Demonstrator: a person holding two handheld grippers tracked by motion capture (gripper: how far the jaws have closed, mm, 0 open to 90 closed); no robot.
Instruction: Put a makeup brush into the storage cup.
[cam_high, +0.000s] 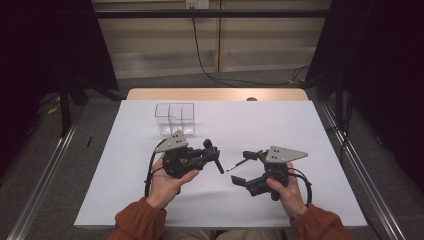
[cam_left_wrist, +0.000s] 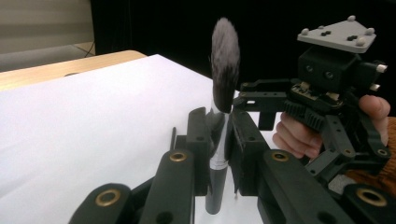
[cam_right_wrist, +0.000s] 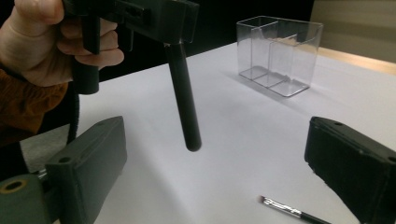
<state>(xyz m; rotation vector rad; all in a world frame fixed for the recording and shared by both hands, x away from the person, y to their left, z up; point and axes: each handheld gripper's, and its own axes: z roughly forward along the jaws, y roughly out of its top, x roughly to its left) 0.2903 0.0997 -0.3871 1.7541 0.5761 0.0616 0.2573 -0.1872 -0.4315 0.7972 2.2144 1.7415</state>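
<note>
Your left gripper (cam_left_wrist: 219, 135) has its jaws closed tight on the silver ferrule of a big makeup brush (cam_left_wrist: 223, 74), which you hold clear of the white table (cam_high: 300, 125): the dark fluffy head stands above the jaws in the left gripper view, and the black handle hangs below them with its end off the surface, as the right gripper view shows (cam_right_wrist: 184, 102). Your right gripper (cam_high: 239, 167) holds nothing, its jaws spread wide, and it sits just across from the left one, jaws facing it. A thin small brush (cam_high: 236, 165) lies flat on the table between those open jaws, nearer the far one, its silver ferrule end pointing toward the left gripper; in the right gripper view it lies low between the two pads (cam_right_wrist: 287, 208). The clear divided organizer (cam_high: 175, 119) stands upright and empty beyond your left gripper, just past its grey plate, well apart from the right gripper.
</note>
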